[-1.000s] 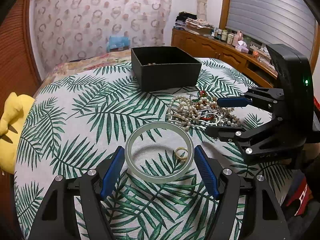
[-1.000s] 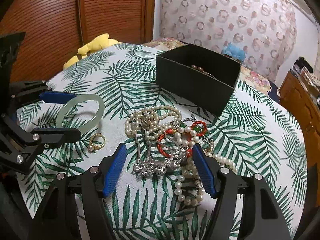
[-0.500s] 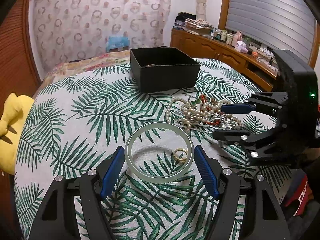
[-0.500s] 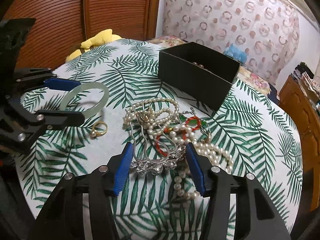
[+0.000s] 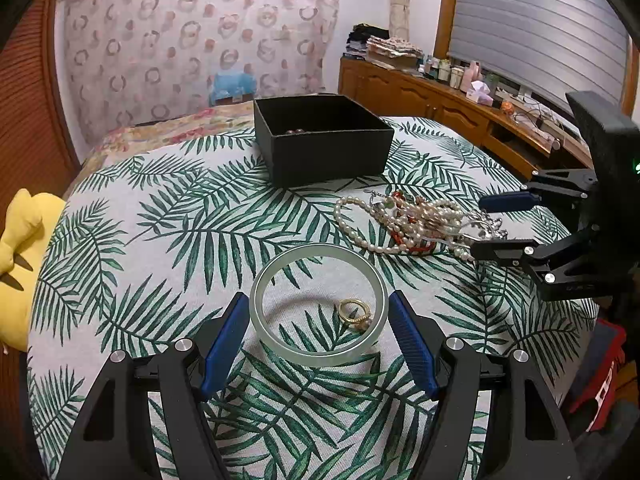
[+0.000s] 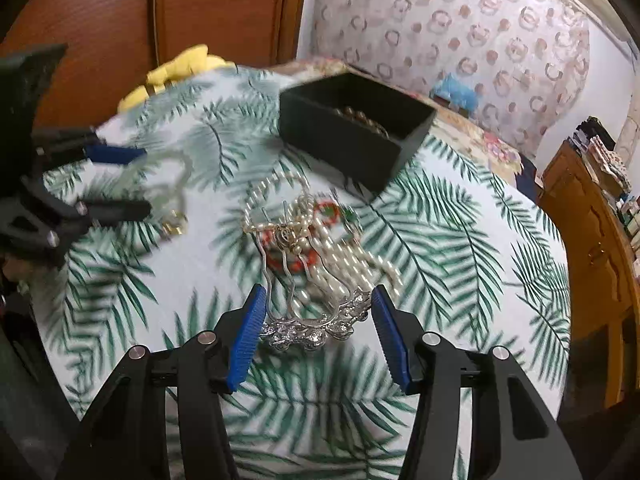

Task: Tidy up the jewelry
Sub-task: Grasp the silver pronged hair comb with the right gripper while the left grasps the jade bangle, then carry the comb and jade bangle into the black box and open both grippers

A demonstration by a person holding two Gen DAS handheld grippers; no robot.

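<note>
A pale green bangle (image 5: 319, 306) lies on the palm-leaf tablecloth (image 5: 160, 240) between the open fingers of my left gripper (image 5: 319, 334). A gold ring (image 5: 354, 313) lies inside the bangle. A tangle of pearl necklaces and red beads (image 5: 416, 222) lies to the right, in front of a black open box (image 5: 322, 136) that holds some beads. My right gripper (image 6: 318, 328) is open around a silver hair comb (image 6: 312, 326) at the near end of the pearl pile (image 6: 320, 240). The right wrist view is blurred.
A yellow soft toy (image 5: 18, 256) lies at the table's left edge. A wooden sideboard (image 5: 460, 108) with bottles and clutter stands at the far right. A patterned curtain (image 5: 192, 40) hangs behind the table.
My right gripper has pulled back to the near end of the pile, with the silver comb now between its fingers. My left gripper has stayed around the bangle.
</note>
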